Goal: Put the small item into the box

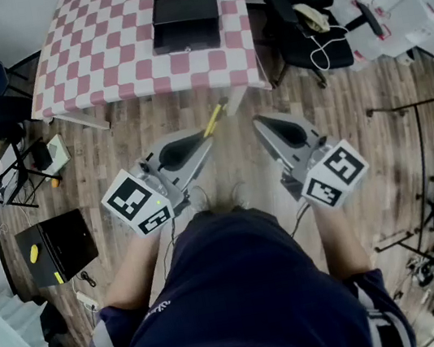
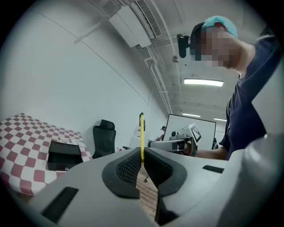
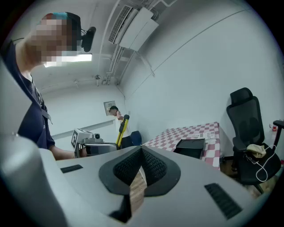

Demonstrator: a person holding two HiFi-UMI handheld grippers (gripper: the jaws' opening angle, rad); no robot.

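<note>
Wood floor (image 1: 99,159); ahead, the table (image 1: 99,56) carries the box (image 1: 186,21), well apart from us. Our left claw (image 1: 209,134) pinches the pen (image 1: 213,119) by one end, presumably for a clean drop; our right claw (image 1: 258,121) is closed, empty.

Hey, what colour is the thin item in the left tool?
The item is yellow with a black tip, clearest in the left gripper view.

Head view looks down; all views share box (image 1: 185,21).
</note>
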